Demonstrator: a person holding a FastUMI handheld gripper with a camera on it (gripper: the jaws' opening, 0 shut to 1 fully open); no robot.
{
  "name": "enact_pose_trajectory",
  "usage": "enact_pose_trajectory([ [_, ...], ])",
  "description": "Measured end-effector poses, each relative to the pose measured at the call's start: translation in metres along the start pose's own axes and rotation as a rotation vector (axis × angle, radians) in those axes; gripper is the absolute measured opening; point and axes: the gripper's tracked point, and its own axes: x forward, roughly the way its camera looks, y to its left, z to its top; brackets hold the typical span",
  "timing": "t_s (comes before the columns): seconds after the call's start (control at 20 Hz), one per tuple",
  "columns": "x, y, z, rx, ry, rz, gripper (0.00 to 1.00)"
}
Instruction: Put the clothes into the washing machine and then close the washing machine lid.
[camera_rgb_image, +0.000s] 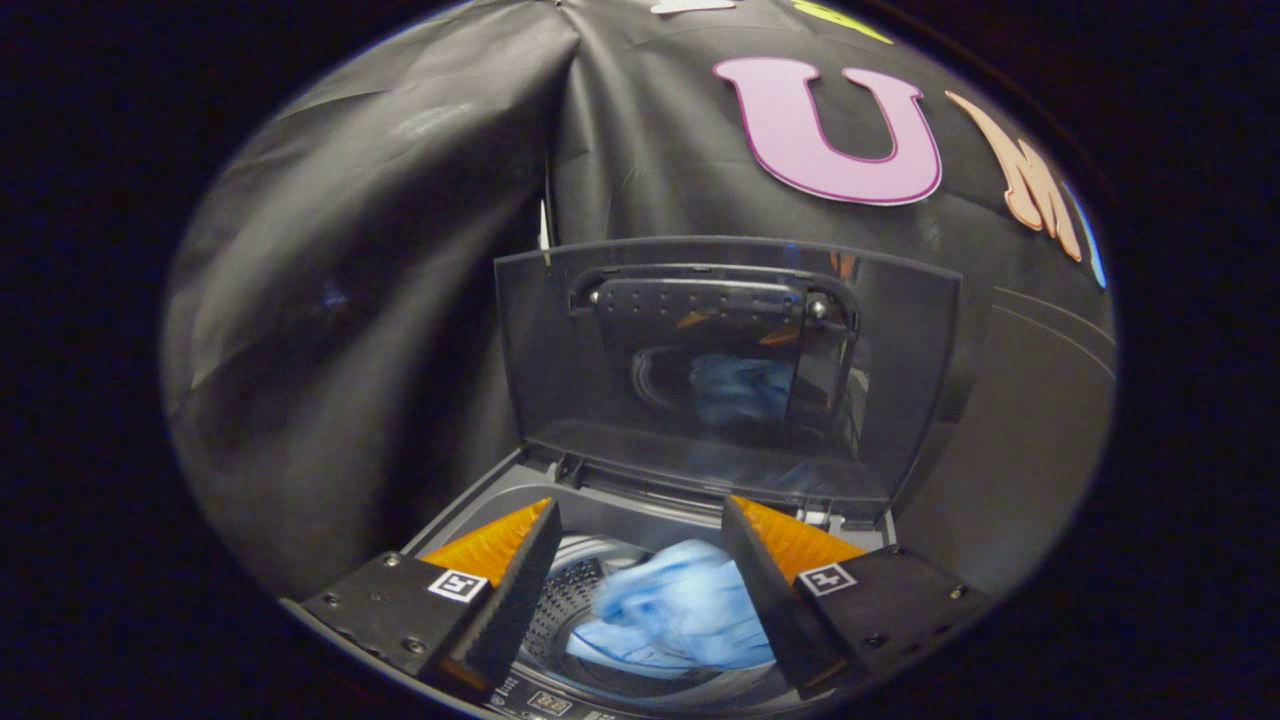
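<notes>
A light blue garment (672, 612) lies inside the steel drum (572, 592) of a top-loading washing machine, below and between my fingers. My gripper (640, 512) hovers above the drum's mouth, open, with nothing pressed between its fingers. The garment looks blurred, so it seems to be loose and moving. The machine's dark see-through lid (725, 365) stands upright just beyond the fingers, and a faint blue reflection of the garment shows in it.
The machine's control strip (545, 700) with small displays runs along the near edge under the fingers. The black cloth wall (380, 300) hangs close behind and to the left of the lid.
</notes>
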Motion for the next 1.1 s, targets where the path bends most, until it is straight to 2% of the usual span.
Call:
enact_pose_trajectory([
  [0.3, -0.009, -0.018, 0.044, 0.056, -0.086, -0.065, 0.97],
  [0.7, -0.023, -0.032, 0.158, 0.104, -0.260, -0.109, 0.97],
  [0.9, -0.009, -0.034, 0.221, 0.091, -0.324, -0.123, 0.97],
  [1.1, 0.019, -0.038, 0.256, 0.050, -0.367, -0.175, 0.96],
])
